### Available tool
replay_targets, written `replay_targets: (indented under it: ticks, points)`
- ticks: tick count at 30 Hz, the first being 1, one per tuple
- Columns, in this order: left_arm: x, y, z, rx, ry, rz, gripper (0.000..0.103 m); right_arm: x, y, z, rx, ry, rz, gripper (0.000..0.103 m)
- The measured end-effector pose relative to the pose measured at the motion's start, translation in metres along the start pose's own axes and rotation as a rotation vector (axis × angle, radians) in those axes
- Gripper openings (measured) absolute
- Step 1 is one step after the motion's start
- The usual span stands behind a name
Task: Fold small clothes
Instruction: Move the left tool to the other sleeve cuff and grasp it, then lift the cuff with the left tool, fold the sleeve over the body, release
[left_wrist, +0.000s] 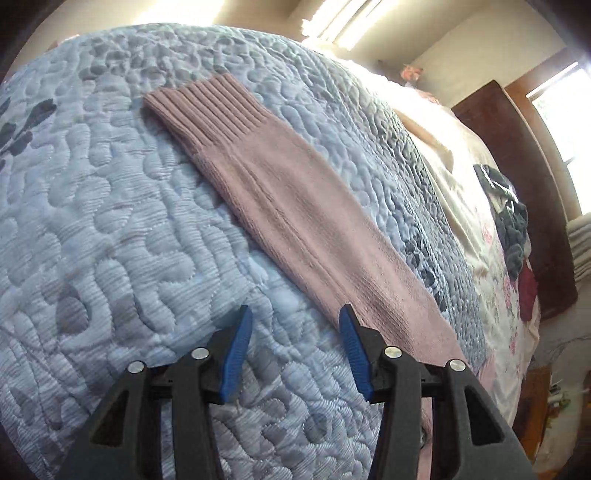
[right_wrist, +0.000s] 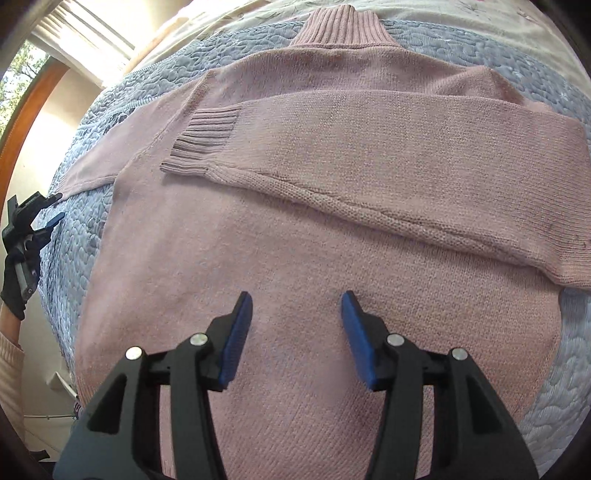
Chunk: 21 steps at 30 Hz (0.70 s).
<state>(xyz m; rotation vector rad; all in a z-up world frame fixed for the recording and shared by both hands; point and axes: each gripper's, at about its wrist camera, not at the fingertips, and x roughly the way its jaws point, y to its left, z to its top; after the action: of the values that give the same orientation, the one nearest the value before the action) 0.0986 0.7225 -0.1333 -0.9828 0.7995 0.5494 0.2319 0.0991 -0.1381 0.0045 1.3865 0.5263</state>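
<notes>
Jaws apart on both the left gripper (left_wrist: 295, 314) and right gripper (right_wrist: 296, 301), empty. Ahead of the left, sweater (right_wrist: 295, 229) sleeve (left_wrist: 291, 206) stretched across quilt (left_wrist: 110, 221); under the right, body with other sleeve folded across.

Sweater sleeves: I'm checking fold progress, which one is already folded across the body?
The sleeve whose ribbed cuff lies on the chest; the other sleeve stretches flat over the quilt.

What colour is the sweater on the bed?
The sweater is dusty pink, with a ribbed collar and cuffs; the right wrist view shows it best.
</notes>
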Motion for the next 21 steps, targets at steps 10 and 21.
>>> replay_targets:
  ticks: [10,21]
  points:
    - [0.03,0.028,0.054,-0.158,-0.06,-0.156,0.049,0.009,-0.004,0.001,0.017,-0.003,-0.006,0.05]
    - [0.039,0.017,0.067,-0.092,-0.075,-0.091,0.008,0.013,0.0,0.002,-0.002,-0.009,-0.02,0.054]
